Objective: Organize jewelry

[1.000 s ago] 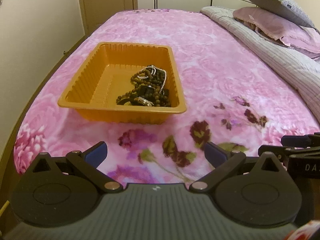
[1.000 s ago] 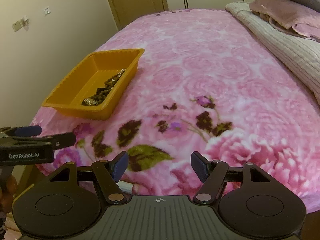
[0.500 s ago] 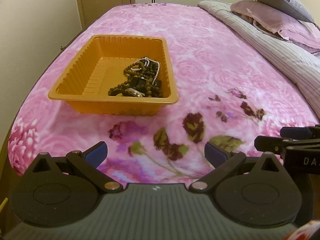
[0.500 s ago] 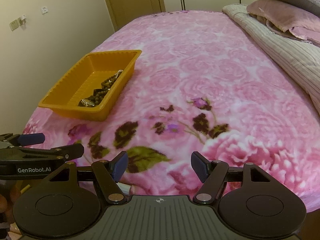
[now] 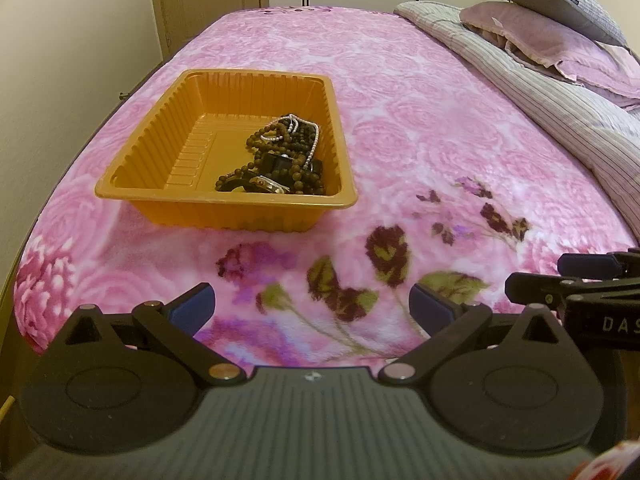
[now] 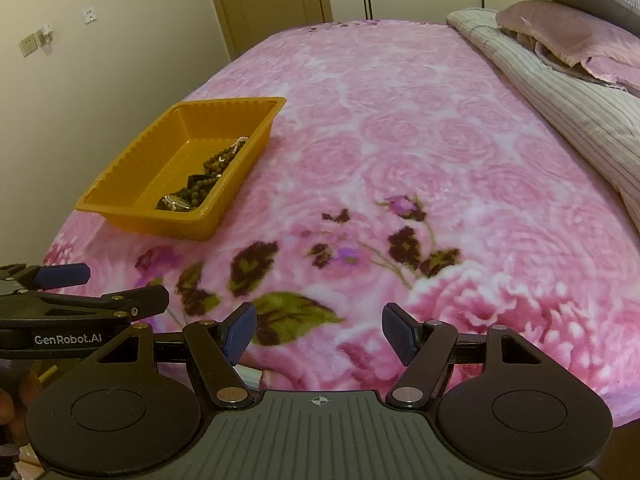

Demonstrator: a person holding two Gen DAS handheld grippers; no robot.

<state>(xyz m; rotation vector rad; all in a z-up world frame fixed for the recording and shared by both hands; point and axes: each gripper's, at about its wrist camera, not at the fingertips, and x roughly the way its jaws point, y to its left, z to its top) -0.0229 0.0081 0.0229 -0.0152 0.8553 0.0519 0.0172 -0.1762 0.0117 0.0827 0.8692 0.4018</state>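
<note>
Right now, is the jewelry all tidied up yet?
Nearly, it seems. The jewelry, a tangle of beads and chains, already sits piled in the orange tray. The left gripper and right gripper are open and hold nothing. No loose pieces show on the pink blanket.

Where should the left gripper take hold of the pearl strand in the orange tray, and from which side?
Probably from above, with the left gripper open, pinching the pearl strand where its loop arches on top of the bead pile. That part lies uppermost and exposed; lower down it runs between the brown beads, close to the tray wall.
</note>
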